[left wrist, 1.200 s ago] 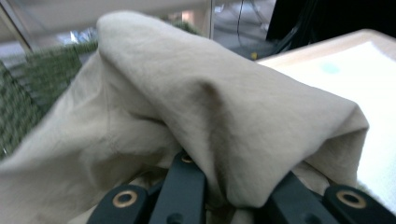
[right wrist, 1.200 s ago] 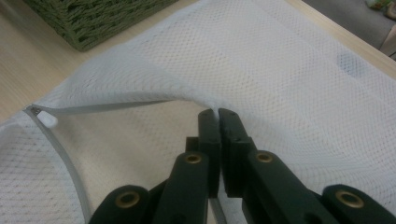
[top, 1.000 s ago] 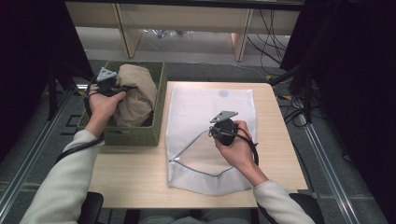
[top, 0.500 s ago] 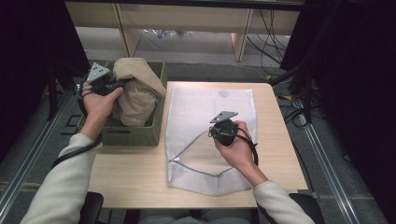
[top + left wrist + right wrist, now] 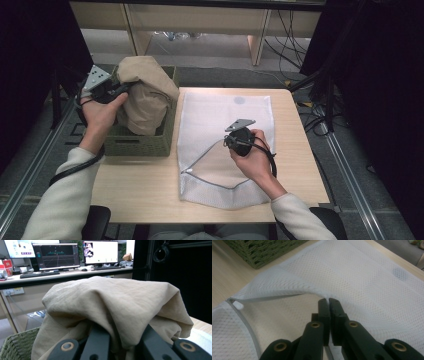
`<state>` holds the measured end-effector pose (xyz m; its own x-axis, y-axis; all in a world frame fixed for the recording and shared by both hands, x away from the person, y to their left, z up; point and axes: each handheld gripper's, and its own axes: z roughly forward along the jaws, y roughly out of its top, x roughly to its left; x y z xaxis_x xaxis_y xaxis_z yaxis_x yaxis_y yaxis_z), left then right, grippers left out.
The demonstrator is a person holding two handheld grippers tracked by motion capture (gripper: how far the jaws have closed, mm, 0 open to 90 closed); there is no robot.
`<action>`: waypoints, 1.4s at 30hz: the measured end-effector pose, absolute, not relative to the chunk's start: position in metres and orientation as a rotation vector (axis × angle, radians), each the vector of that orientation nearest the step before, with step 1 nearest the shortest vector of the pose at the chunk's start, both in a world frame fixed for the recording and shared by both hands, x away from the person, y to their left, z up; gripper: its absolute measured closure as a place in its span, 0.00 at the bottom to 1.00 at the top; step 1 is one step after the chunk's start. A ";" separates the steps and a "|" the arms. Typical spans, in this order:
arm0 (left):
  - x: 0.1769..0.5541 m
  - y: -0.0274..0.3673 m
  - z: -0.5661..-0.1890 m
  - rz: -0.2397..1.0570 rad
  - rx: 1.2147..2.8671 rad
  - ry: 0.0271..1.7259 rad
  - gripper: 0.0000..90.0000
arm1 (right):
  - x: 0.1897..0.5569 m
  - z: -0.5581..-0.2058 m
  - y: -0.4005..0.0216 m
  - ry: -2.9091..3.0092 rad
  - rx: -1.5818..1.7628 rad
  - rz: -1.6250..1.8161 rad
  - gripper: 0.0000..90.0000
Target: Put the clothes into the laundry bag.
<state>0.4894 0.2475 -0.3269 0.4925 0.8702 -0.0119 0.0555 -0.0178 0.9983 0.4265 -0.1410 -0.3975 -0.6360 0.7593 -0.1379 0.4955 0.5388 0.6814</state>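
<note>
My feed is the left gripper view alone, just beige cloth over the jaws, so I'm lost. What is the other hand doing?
Observer: The right gripper is shut on the top edge of a white mesh laundry bag's zipper opening, holding it up off the table.
Operator: Where does my cloth come from?
Observer: The left gripper holds the beige cloth above a green woven basket, beside the bag.
Operator: Is the bag unzipped?
Observer: Yes, its mouth gapes toward the basket.

Both grippers were black: the left gripper (image 5: 111,92), upper left of the high view, and the right gripper (image 5: 234,143), centre. Each carried a grey three-cornered plate and a black cable. Brass-coloured rivets marked the fingers (image 5: 323,312). Sleeves were cream-white.
</note>
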 end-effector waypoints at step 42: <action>0.413 0.230 -0.277 0.748 1.382 0.526 0.98 | 0.427 -0.399 -0.141 2.364 0.985 0.869 1.00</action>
